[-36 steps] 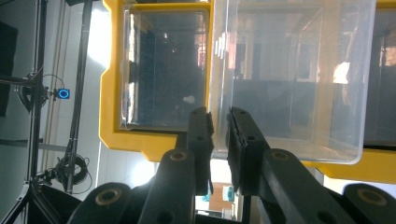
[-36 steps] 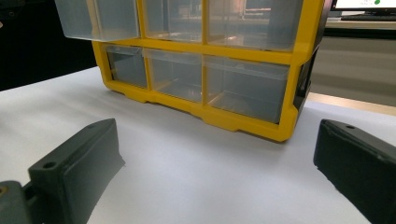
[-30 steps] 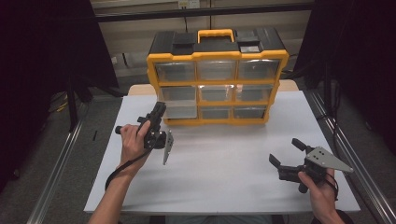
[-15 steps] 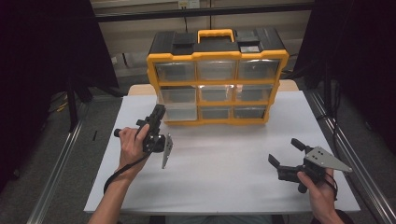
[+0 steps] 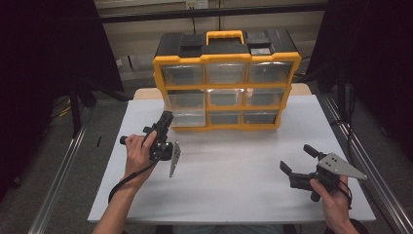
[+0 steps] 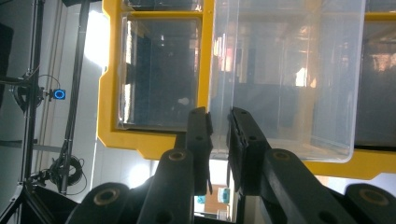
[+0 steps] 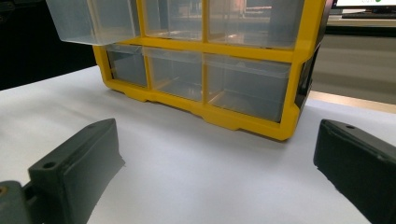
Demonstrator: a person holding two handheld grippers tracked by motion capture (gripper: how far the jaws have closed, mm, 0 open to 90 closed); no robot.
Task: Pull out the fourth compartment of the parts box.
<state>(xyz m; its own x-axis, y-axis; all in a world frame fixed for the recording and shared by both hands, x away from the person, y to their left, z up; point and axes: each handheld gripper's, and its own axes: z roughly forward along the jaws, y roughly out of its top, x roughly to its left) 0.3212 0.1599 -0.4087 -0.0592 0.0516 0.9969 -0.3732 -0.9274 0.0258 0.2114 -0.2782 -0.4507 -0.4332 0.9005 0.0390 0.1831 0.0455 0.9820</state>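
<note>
A yellow and black organizer (image 5: 227, 58) with clear drawers stands at the back of the white table (image 5: 234, 165). Its middle-left drawer (image 5: 188, 118) is pulled out a little; in the right gripper view this drawer (image 7: 93, 21) juts out over the bottom row. My left gripper (image 5: 167, 117) reaches up to that drawer's front. In the left gripper view the jaws (image 6: 218, 126) stand nearly together, with the front edge of the clear drawer (image 6: 285, 79) between them. My right gripper (image 5: 296, 159) rests low at the front right, open and holding nothing (image 7: 215, 154).
The organizer's yellow frame (image 7: 289, 121) sits some way ahead of the right gripper across bare white tabletop. Metal rails (image 5: 58, 190) run along both sides of the table. A black cable (image 5: 122, 183) trails from the left gripper over the forearm.
</note>
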